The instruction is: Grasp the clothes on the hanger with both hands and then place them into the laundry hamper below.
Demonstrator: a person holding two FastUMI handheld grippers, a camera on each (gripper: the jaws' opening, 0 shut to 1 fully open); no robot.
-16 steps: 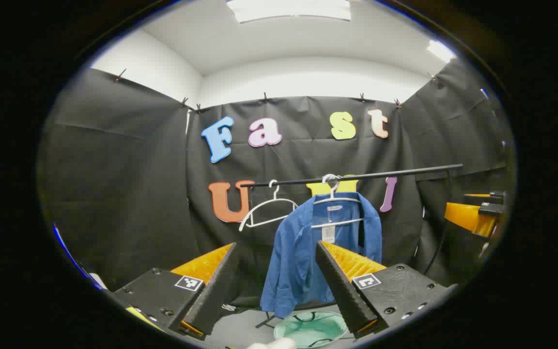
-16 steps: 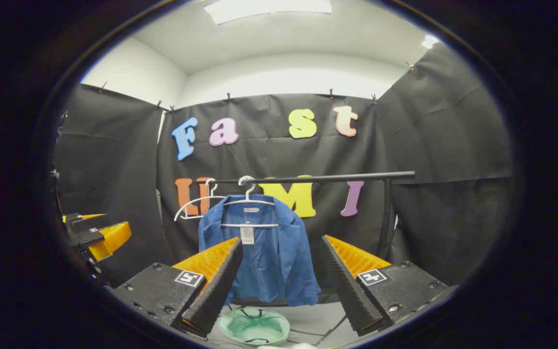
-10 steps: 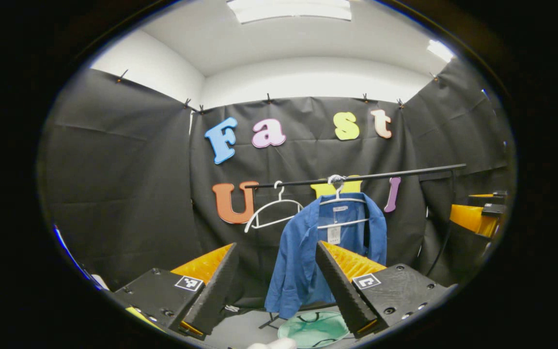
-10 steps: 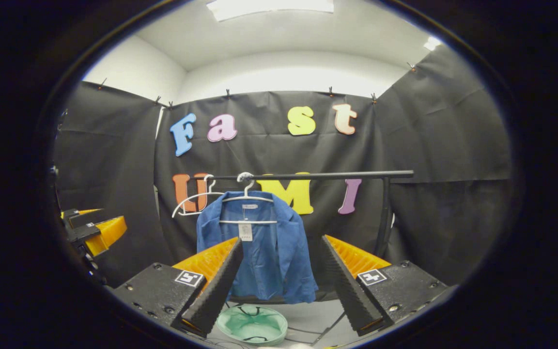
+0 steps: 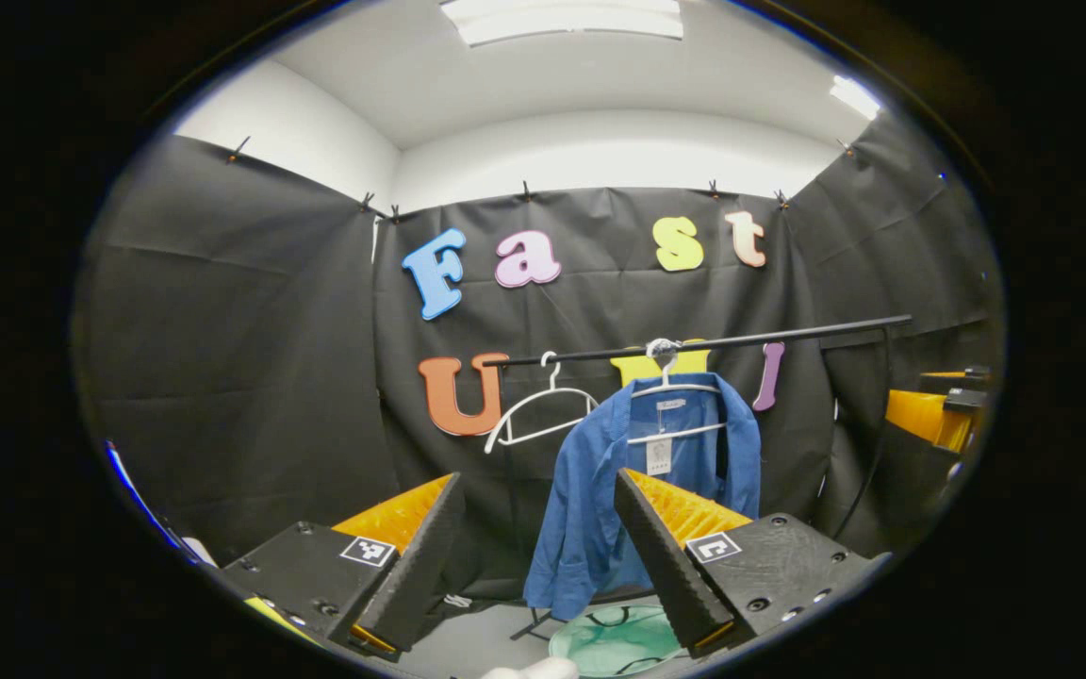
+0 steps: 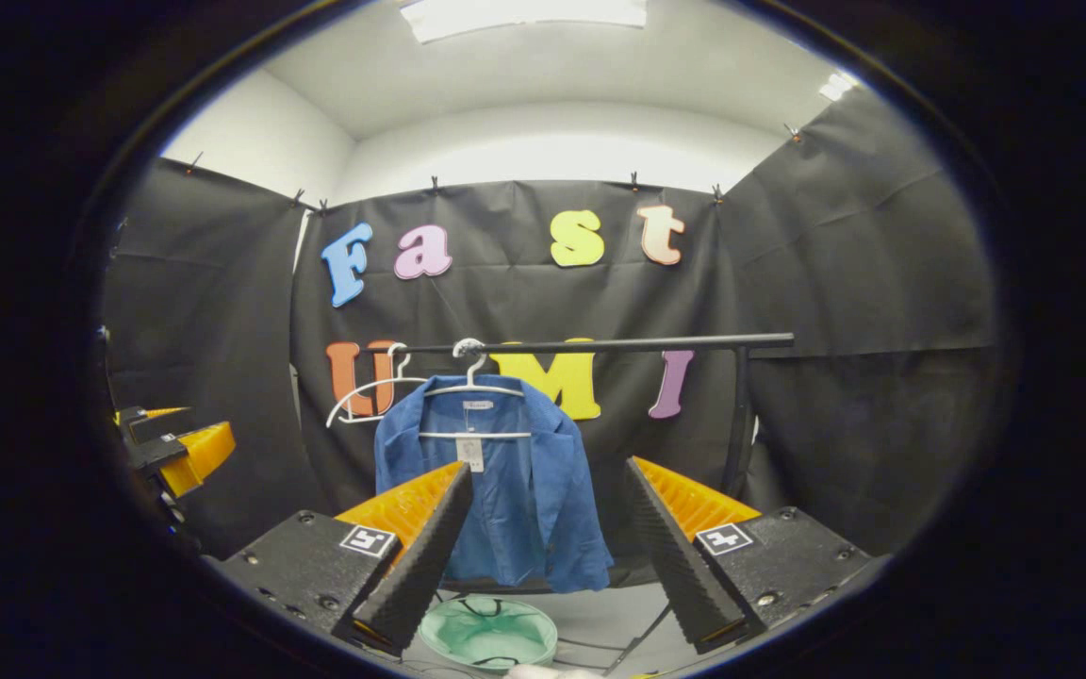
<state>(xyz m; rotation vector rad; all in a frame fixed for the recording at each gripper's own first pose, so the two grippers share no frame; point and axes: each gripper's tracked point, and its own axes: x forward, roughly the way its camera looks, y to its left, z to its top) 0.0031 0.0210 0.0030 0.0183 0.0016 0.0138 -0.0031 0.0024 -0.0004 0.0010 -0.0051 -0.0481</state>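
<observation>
Left tongs (image 5: 535,556), right tongs (image 6: 543,547), black screwed bodies, square markers, ribbed fingers

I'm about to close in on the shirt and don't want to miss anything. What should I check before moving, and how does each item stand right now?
1. Left gripper open: ok, fingers spread wide with nothing between them.
2. Right gripper open: ok, fingers spread wide and empty.
3. Blue shirt on its white hanger: ok, hanging from the black rail, not yet touched.
4. Green hamper under the shirt: ok, on the floor below the hem, mouth open.
5. Empty hanger beside the shirt: ok, apart from the shirt, though near its shoulder.
6. Grippers close enough to grasp: not ok, both short of the shirt.
</observation>
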